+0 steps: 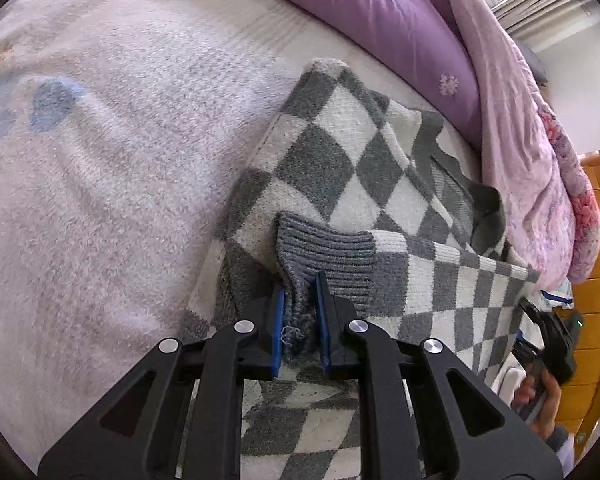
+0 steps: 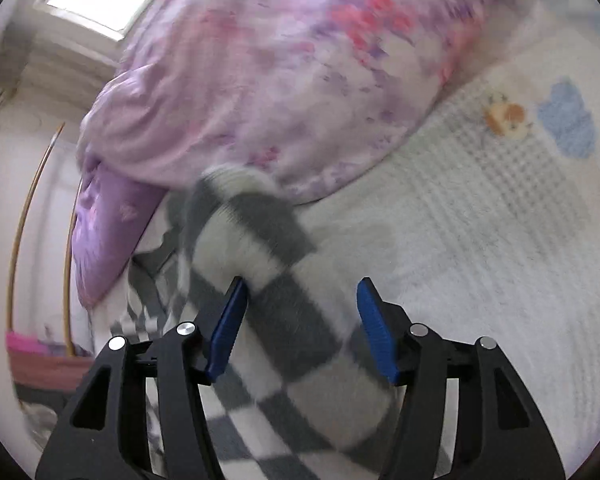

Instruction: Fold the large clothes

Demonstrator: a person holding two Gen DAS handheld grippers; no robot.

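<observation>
A grey-and-white checked sweater [image 1: 340, 152] lies on the bed, with one sleeve folded across its body. My left gripper [image 1: 302, 304] is shut on that sleeve's grey ribbed cuff [image 1: 324, 252], which bunches between the blue pads. In the right wrist view, a thick checked fold of the sweater [image 2: 296, 320] fills the gap between the blue pads of my right gripper [image 2: 300, 320], which is closed on it about half wide. The right gripper [image 1: 548, 336], in a hand, also shows at the sweater's right edge.
A fluffy white blanket [image 1: 100, 200] with blue and orange prints covers the bed. A purple quilt [image 1: 360, 12] and a pink floral quilt [image 2: 280, 60] are heaped along the far side. A wooden bed frame [image 1: 596, 320] stands at the right.
</observation>
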